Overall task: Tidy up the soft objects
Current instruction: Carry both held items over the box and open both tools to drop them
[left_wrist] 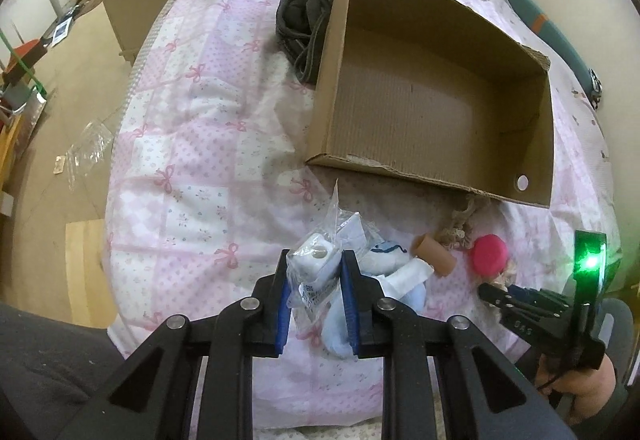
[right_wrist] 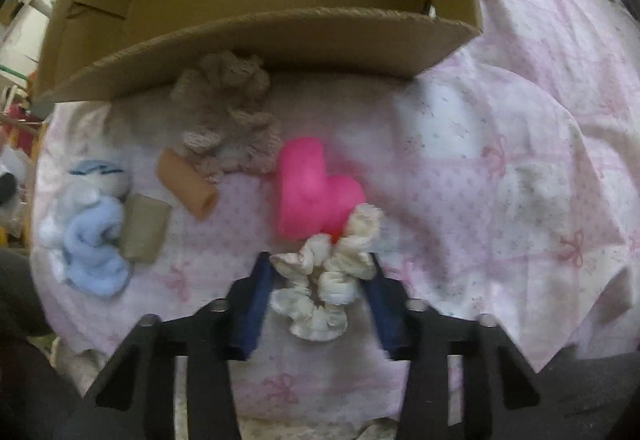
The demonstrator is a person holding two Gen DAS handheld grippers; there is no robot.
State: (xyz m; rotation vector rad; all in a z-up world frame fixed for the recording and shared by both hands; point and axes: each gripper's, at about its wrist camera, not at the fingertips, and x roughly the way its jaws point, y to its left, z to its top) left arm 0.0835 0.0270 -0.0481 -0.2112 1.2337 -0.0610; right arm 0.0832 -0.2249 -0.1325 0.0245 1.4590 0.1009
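Pink bow-print bedding (left_wrist: 192, 160) holds an empty cardboard box (left_wrist: 432, 96). My left gripper (left_wrist: 316, 280) pinches a bagged white roll (left_wrist: 314, 260); slick plastic could slip. My right gripper (right_wrist: 320, 280) brackets a cream scrunchie (right_wrist: 324, 280), contact unclear; it might snag the pink heart (right_wrist: 316, 188).

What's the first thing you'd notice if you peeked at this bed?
The big empty cardboard box sits open in the middle of the pink bow-patterned bedspread. In front of it lies a bright pink heart cushion. The left tool grips a clear bag with something white inside, while the right tool straddles a cream scrunchie.
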